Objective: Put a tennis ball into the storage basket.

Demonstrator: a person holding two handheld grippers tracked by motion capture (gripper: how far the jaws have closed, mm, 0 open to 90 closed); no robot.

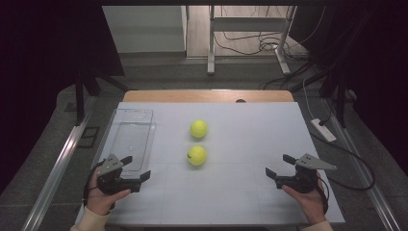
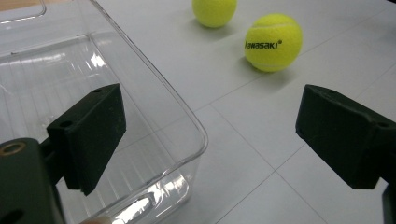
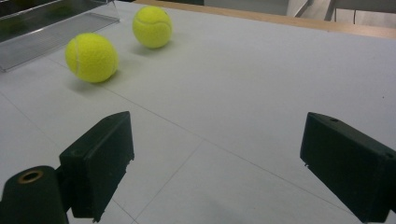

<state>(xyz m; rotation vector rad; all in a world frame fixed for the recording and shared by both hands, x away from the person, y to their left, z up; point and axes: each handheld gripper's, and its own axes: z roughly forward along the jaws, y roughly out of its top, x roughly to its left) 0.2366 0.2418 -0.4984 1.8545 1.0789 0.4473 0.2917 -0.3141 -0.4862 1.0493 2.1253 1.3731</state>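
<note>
Both grippers' fingers are spread, nothing held; the nearer ball (image 1: 197,155), just right of the clear bin (image 1: 131,139), should be straddled squarely, then pinched gently.

Both the left gripper (image 1: 135,168) and the right gripper (image 1: 280,164) are black, with blocky jaws (each pad showing small screw holes), grey three-cornered top plates, and cream sleeve cuffs behind.

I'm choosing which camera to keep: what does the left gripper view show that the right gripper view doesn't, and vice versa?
Left gripper view alone: the black brand print on the near ball and the clear bin from close up, its inside bare. Right gripper view alone: the table's wooden far edge and the frame legs behind it. Both: two yellow tennis balls, the white table, the bin, and each gripper's own open jaws with nothing between.
</note>
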